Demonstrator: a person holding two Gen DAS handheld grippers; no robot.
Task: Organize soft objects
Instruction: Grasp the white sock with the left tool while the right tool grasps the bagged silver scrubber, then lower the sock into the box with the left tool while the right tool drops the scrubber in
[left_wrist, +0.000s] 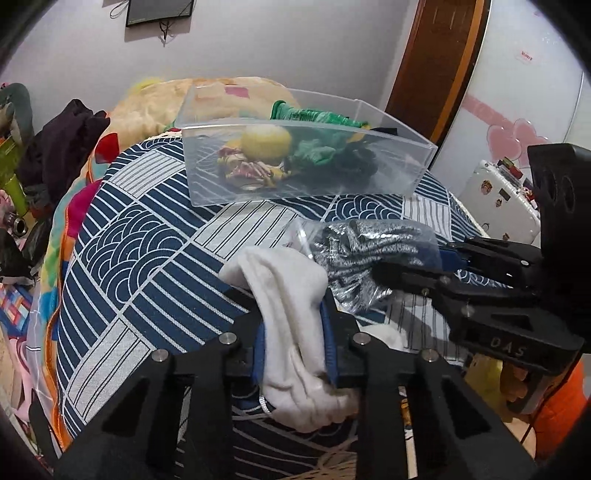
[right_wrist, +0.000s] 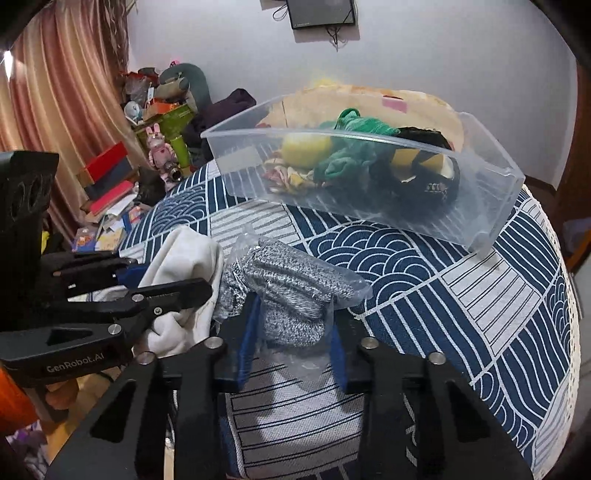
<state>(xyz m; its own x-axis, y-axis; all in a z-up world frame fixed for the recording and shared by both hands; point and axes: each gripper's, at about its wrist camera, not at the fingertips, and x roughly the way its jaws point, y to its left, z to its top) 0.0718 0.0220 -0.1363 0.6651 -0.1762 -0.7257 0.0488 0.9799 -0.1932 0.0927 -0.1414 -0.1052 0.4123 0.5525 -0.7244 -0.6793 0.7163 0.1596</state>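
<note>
Two hand-held grippers clamp: left (left_wrist: 293, 349) white cloth (left_wrist: 284, 291), right (right_wrist: 291, 341) bagged grey gloves (right_wrist: 291, 291)

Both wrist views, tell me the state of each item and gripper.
left gripper: shut on white sock
white sock: held, draped over fingers
right gripper: shut on bagged grey gloves
bagged grey gloves: held
clear bin: open, upright, part filled

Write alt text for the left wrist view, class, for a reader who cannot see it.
The left gripper is shut on a white sock above a blue-and-white patterned bedcover. To its right, the right gripper pinches a bagged grey knit item. Beyond them, a clear plastic bin holds green, yellow and dark soft items.
</note>
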